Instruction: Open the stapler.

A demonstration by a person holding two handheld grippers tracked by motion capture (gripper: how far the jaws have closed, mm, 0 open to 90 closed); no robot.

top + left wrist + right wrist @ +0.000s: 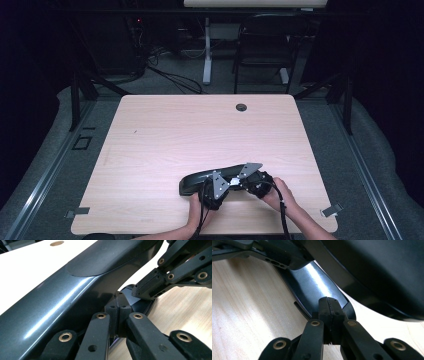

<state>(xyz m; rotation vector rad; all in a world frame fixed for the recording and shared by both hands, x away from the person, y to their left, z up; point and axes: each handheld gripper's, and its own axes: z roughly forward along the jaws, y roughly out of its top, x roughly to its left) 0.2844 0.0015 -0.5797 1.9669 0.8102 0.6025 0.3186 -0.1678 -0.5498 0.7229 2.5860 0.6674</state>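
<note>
Fingers [119, 315] of the left gripper [214, 187] are pinched tight on the thin lower edge of the glossy black curved part [210, 177]; right gripper [250, 181] fingers [329, 312] are likewise clamped on that rim, close beside; the part sits near the worktop's [175, 130] near edge, right of centre; risk, I'd say: slick plastic, narrow bites, so uneven lifting could twist it free.
</note>
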